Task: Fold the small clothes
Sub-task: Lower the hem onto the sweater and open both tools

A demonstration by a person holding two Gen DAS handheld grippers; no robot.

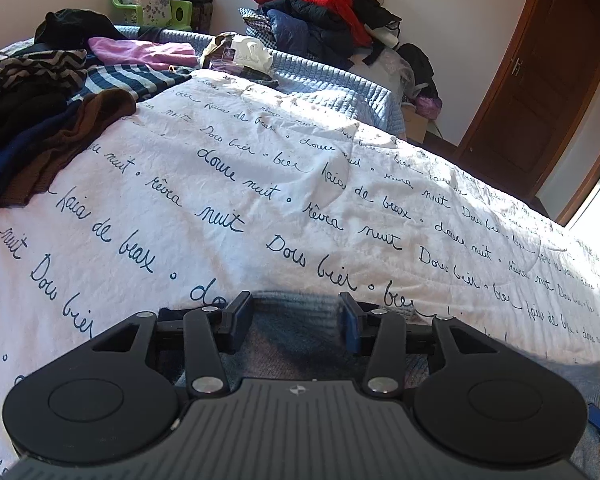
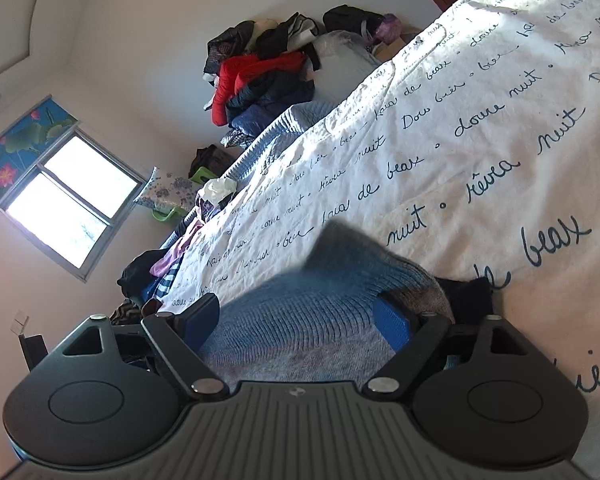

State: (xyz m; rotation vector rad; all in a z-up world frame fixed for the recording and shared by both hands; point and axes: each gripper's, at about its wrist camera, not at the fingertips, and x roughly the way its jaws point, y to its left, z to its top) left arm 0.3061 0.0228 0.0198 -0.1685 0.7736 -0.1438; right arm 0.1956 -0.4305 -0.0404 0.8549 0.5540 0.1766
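Right wrist: sweater [image 2: 300, 320] between open tool [image 2: 300, 320] jaws.

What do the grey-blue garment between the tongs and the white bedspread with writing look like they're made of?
The grey-blue ribbed garment looks like knitted wool or acrylic: visible rib rows and a fuzzy matte surface. The white bedspread with dark script seems woven cotton or a blend: thin, matte, finely creased, possibly lightly quilted.
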